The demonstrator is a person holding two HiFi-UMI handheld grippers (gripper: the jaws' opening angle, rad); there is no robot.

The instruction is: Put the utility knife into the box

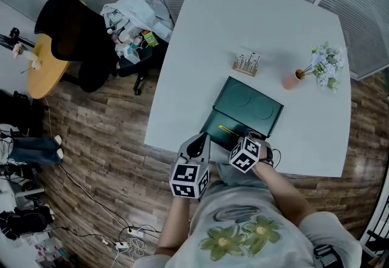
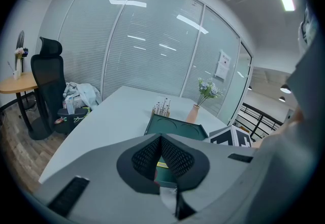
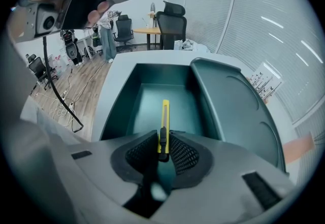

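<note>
The utility knife (image 3: 164, 121) is pinched at its black end by the right gripper (image 3: 163, 148). Its yellow body pokes out over the inside of the open green box (image 3: 118, 103). I think this is the putting-in step. Next the knife needs to go down flat on the box floor, and then the jaws should let go.

The left gripper (image 2: 161, 142) has its jaws pressed together with nothing in them.

The right gripper view shows the pinch up close. The head view shows only a thin yellow line, but also the whole white table (image 1: 200, 48).
</note>
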